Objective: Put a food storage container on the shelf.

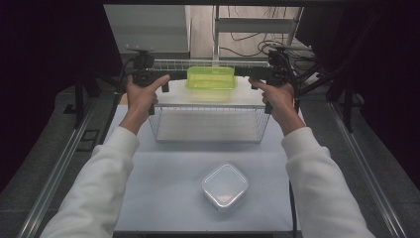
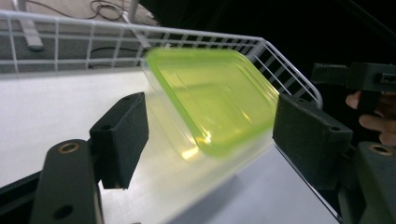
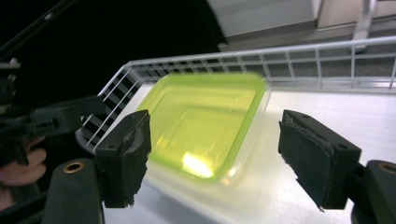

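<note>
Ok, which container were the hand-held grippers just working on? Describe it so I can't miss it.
Start at the white wire rack at the far end of the table. On its top shelf, between the two open grippers, sits a clear rectangular container with a lime-green lid. The other container, down on the table, is square with a clear lid.

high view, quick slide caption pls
Both grippers, left and right, open beside a green-lidded box on a wire rack's top shelf.

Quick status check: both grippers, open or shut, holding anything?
Left gripper: open, holding nothing; green-lidded container sits on the rack shelf beyond its jaws.
Right gripper: open, holding nothing.
</note>
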Action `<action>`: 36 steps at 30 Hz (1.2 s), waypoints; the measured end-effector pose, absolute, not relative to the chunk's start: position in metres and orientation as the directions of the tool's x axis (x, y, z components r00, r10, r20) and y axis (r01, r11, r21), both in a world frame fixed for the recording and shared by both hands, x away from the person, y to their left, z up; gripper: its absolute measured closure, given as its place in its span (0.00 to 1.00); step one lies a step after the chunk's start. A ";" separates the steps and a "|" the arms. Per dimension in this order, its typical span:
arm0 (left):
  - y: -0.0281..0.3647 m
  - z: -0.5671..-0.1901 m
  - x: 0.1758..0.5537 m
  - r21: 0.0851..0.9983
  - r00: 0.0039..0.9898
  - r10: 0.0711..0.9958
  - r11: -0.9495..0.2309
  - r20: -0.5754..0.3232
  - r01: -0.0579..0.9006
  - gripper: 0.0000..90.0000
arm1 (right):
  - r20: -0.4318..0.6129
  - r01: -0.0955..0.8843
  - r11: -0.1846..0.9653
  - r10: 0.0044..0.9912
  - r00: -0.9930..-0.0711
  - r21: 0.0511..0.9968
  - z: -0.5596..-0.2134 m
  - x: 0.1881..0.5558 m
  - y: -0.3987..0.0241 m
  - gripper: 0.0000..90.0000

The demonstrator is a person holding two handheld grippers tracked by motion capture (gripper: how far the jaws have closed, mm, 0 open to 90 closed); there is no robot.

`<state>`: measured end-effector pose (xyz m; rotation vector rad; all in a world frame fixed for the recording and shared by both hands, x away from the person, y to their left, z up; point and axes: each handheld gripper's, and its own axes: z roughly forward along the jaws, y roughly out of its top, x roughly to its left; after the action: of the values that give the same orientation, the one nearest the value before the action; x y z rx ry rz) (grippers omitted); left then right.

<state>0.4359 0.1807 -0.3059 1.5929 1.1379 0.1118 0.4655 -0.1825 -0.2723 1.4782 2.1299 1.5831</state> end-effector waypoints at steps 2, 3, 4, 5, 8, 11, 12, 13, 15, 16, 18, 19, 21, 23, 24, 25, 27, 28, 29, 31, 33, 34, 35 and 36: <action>0.184 -0.306 0.418 0.809 0.552 0.706 0.051 -0.444 0.585 0.29 | 0.396 0.605 0.028 0.732 -0.554 0.796 -0.271 0.451 -0.190 0.28; 0.185 -0.307 0.408 0.817 0.562 0.708 0.038 -0.428 0.575 0.28 | 0.374 0.593 0.051 0.732 -0.569 0.804 -0.272 0.444 -0.194 0.28; 0.187 -0.309 0.399 0.823 0.570 0.713 0.019 -0.409 0.567 0.28 | 0.354 0.578 0.070 0.728 -0.587 0.813 -0.273 0.436 -0.199 0.28; 0.187 -0.311 0.389 0.824 0.577 0.712 0.004 -0.401 0.567 0.28 | 0.345 0.575 0.085 0.726 -0.595 0.813 -0.274 0.429 -0.203 0.28; 0.188 -0.321 0.363 0.823 0.598 0.703 -0.033 -0.384 0.567 0.28 | 0.302 0.556 0.139 0.720 -0.625 0.819 -0.283 0.408 -0.215 0.28; 0.191 -0.332 0.338 0.826 0.615 0.689 -0.043 -0.383 0.562 0.27 | 0.263 0.531 0.180 0.711 -0.652 0.828 -0.294 0.387 -0.225 0.28; 0.192 -0.337 0.330 0.825 0.619 0.682 -0.039 -0.390 0.563 0.27 | 0.252 0.524 0.192 0.708 -0.659 0.830 -0.299 0.380 -0.228 0.28; 0.193 -0.342 0.322 0.824 0.623 0.676 -0.040 -0.394 0.565 0.27 | 0.247 0.523 0.202 0.707 -0.663 0.828 -0.305 0.373 -0.231 0.28; 0.193 -0.348 0.315 0.822 0.628 0.670 -0.046 -0.395 0.567 0.27 | 0.242 0.519 0.217 0.695 -0.677 0.827 -0.316 0.360 -0.237 0.28; 0.194 -0.361 0.303 0.811 0.631 0.662 -0.060 -0.404 0.582 0.27 | 0.245 0.520 0.221 0.689 -0.682 0.825 -0.322 0.354 -0.240 0.28; 0.195 -0.375 0.292 0.799 0.631 0.660 -0.076 -0.408 0.596 0.26 | 0.244 0.517 0.234 0.678 -0.694 0.823 -0.335 0.342 -0.245 0.28; 0.196 -0.383 0.287 0.793 0.626 0.664 -0.081 -0.409 0.603 0.26 | 0.242 0.515 0.242 0.671 -0.701 0.822 -0.341 0.336 -0.247 0.29; 0.197 -0.396 0.278 0.786 0.616 0.673 -0.083 -0.409 0.612 0.26 | 0.249 0.523 0.252 0.662 -0.707 0.814 -0.355 0.326 -0.249 0.29; 0.199 -0.409 0.270 0.780 0.606 0.681 -0.082 -0.411 0.621 0.26 | 0.260 0.535 0.257 0.658 -0.707 0.805 -0.368 0.317 -0.251 0.29; 0.199 -0.415 0.267 0.774 0.600 0.684 -0.081 -0.415 0.628 0.26 | 0.264 0.540 0.259 0.657 -0.706 0.801 -0.375 0.314 -0.251 0.29; 0.200 -0.421 0.265 0.767 0.592 0.687 -0.079 -0.421 0.637 0.26 | 0.269 0.547 0.261 0.657 -0.705 0.796 -0.381 0.311 -0.252 0.29; 0.200 -0.432 0.261 0.750 0.584 0.696 -0.098 -0.419 0.654 0.26 | 0.279 0.560 0.266 0.655 -0.702 0.785 -0.392 0.306 -0.252 0.29; 0.200 -0.436 0.259 0.746 0.578 0.700 -0.097 -0.420 0.659 0.26 | 0.280 0.565 0.272 0.655 -0.701 0.779 -0.397 0.304 -0.252 0.29; 0.199 -0.440 0.257 0.739 0.574 0.701 -0.099 -0.423 0.666 0.26 | 0.287 0.572 0.274 0.653 -0.701 0.773 -0.402 0.301 -0.252 0.29; 0.198 -0.447 0.256 0.728 0.570 0.711 -0.119 -0.412 0.675 0.26 | 0.292 0.580 0.278 0.654 -0.698 0.766 -0.411 0.298 -0.252 0.30; 0.196 -0.451 0.256 0.721 0.567 0.718 -0.133 -0.403 0.680 0.26 | 0.290 0.590 0.291 0.659 -0.694 0.753 -0.420 0.297 -0.252 0.30; 0.195 -0.452 0.256 0.718 0.569 0.716 -0.137 -0.404 0.682 0.26 | 0.287 0.597 0.301 0.662 -0.692 0.744 -0.423 0.297 -0.252 0.30; 0.194 -0.452 0.256 0.717 0.569 0.715 -0.138 -0.405 0.684 0.26 | 0.288 0.601 0.306 0.662 -0.692 0.738 -0.426 0.297 -0.252 0.31; 0.195 -0.452 0.257 0.717 0.569 0.715 -0.137 -0.406 0.683 0.26 | 0.288 0.603 0.312 0.661 -0.693 0.734 -0.428 0.296 -0.253 0.31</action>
<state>0.2567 0.1950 -0.4520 1.8508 1.1386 0.0414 0.2962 -0.2526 -0.4284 1.2020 2.4900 1.3467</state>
